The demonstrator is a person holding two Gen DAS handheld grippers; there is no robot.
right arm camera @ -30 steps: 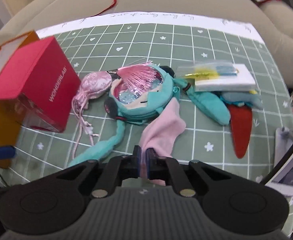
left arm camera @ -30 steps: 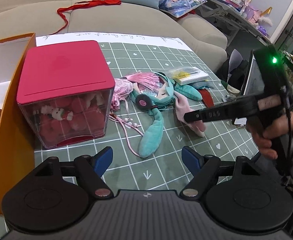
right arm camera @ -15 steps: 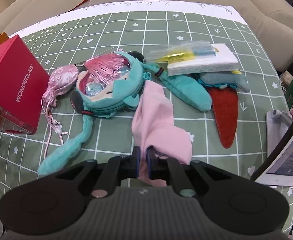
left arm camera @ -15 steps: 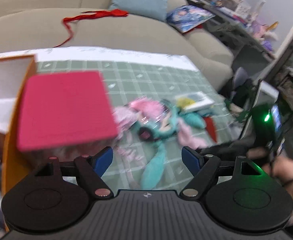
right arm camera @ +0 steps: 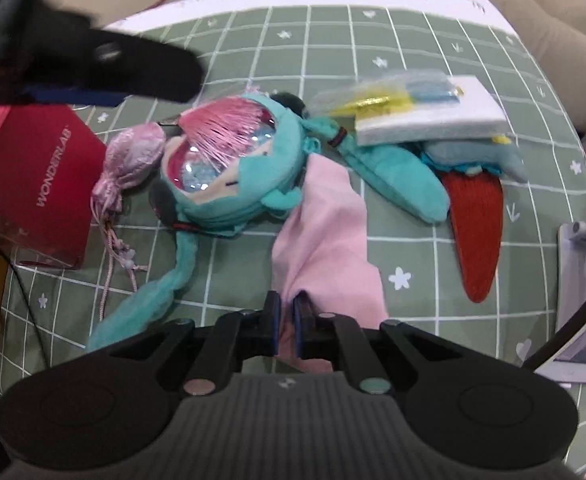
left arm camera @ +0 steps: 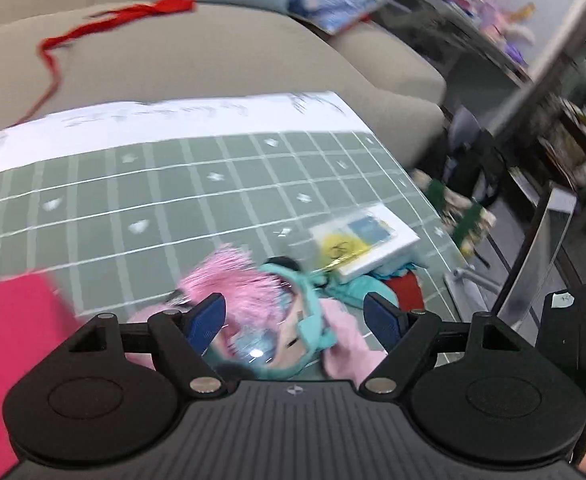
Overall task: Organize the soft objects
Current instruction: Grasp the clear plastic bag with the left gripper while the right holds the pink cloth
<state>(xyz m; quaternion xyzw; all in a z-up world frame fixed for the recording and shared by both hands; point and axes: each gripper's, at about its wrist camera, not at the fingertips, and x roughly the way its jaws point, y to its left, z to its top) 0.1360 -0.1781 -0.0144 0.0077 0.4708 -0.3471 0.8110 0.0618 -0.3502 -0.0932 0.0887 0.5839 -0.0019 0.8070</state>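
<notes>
While the right gripper (right arm camera: 287, 322) pinches the near end of the pink cloth (right arm camera: 325, 236) on the green checked mat (right arm camera: 373, 36), the left gripper (left arm camera: 295, 316) hangs wide open and empty above the teal plush doll bag (right arm camera: 233, 172) just beside that cloth.
</notes>
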